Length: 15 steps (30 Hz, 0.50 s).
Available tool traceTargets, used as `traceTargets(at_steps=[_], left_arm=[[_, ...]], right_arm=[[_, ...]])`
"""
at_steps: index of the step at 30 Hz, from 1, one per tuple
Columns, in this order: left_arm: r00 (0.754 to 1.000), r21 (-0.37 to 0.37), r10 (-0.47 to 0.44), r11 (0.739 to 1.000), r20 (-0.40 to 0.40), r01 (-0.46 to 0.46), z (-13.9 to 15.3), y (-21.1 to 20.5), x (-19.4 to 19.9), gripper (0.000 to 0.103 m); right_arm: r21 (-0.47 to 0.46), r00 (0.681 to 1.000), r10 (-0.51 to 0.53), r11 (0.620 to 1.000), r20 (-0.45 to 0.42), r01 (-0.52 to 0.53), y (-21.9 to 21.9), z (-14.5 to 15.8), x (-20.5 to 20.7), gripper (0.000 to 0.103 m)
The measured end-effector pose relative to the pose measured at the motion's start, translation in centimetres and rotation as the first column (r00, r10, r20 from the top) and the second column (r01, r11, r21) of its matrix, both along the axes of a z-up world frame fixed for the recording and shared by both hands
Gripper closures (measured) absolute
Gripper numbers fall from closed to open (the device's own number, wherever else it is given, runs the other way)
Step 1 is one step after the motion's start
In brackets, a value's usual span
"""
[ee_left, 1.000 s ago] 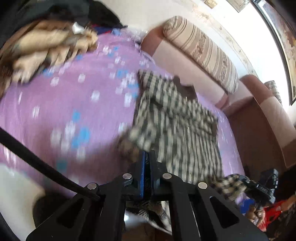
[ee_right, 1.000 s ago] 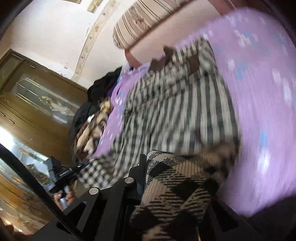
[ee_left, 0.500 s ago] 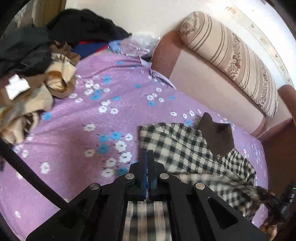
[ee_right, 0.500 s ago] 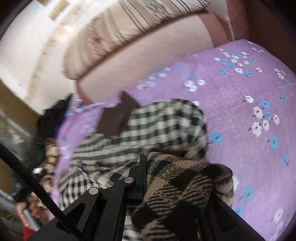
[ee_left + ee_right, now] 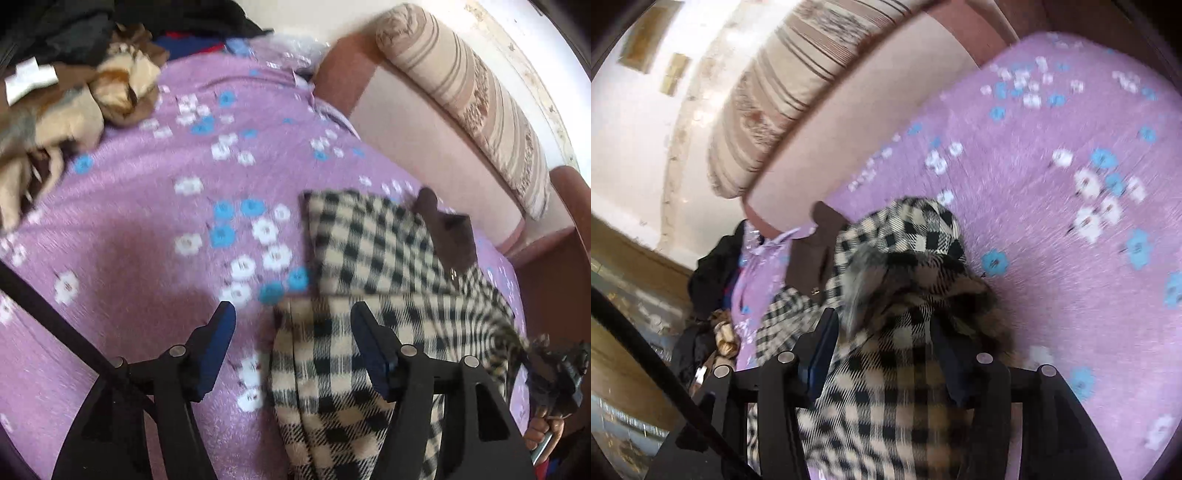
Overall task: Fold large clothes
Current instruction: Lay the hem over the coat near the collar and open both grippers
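Note:
A black-and-cream checked garment (image 5: 369,251) with a brown collar (image 5: 452,236) lies folded over on the purple flowered bed cover (image 5: 147,206). My left gripper (image 5: 291,314) is open above the garment's near left edge, holding nothing. In the right wrist view the same garment (image 5: 905,240) lies bunched in front of my right gripper (image 5: 882,321), which is open; checked cloth lies between its fingers, not clamped. The right gripper also shows in the left wrist view (image 5: 565,373), at the garment's right end.
A pile of brown, tan and black clothes (image 5: 74,96) sits at the bed's far left. A striped bolster (image 5: 472,96) lies on the pink sofa back (image 5: 417,147) behind the bed. A wooden door (image 5: 613,302) stands at the left of the right wrist view.
Both grippers were shut on the checked garment and carried its lower part over the upper part. Now both have opened and the cloth lies released on the bed.

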<state>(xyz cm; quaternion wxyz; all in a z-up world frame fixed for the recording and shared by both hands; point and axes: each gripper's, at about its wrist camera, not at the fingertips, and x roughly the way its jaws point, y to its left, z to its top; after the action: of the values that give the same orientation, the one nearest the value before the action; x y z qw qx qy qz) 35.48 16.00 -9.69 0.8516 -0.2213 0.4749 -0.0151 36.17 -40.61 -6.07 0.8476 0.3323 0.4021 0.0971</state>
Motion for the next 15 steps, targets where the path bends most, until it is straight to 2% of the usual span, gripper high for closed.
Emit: traceTargets(at_steps=[2,4,6,8,10,12,13,15], left_arm=[[0.999,-0.012,-0.042,0.999,-0.009,0.042,-0.8,-0.6,-0.1,0.036],[0.995,-0.024,-0.094,0.995,-0.013,0.094,-1.7,-1.6,0.0,0.032],[0.991,-0.036,-0.128,0.991,-0.028,0.127,-2.3,-2.4,0.2,0.031],[0.989,-0.054,-0.141,0.989,-0.038,0.139,-2.6,-2.8,0.5,0.031],[0.988,-0.061,-0.148,0.987,-0.047,0.145,-2.7,-3.1,0.8,0.032],[0.981,-0.045,-0.184,0.982,-0.067,0.181,-2.7,-3.6,1.1,0.057],[0.975,-0.023,-0.206,0.979,-0.079,0.205,-2.6,-4.1,1.1,0.074],[0.972,0.055,-0.227,0.971,-0.066,0.231,-1.9,-5.1,0.9,0.081]], right_arm=[[-0.059,0.999,0.026,0.998,0.029,-0.024,-0.3,1.3,-1.1,0.044],[-0.183,0.997,0.056,0.982,0.046,-0.046,0.4,2.5,-1.4,0.040],[-0.307,0.994,0.095,0.949,0.059,-0.073,1.9,3.3,-1.0,0.035],[-0.396,0.991,0.122,0.914,0.059,-0.089,3.3,3.6,0.0,0.035],[-0.499,0.989,0.136,0.862,0.059,-0.088,4.8,3.6,1.4,0.035],[-0.593,0.991,0.124,0.803,0.058,-0.066,5.7,3.2,2.9,0.034],[-0.618,0.992,0.111,0.784,0.057,-0.052,5.8,3.0,3.6,0.034],[-0.645,0.995,0.091,0.763,0.042,-0.043,5.8,2.2,4.9,0.034]])
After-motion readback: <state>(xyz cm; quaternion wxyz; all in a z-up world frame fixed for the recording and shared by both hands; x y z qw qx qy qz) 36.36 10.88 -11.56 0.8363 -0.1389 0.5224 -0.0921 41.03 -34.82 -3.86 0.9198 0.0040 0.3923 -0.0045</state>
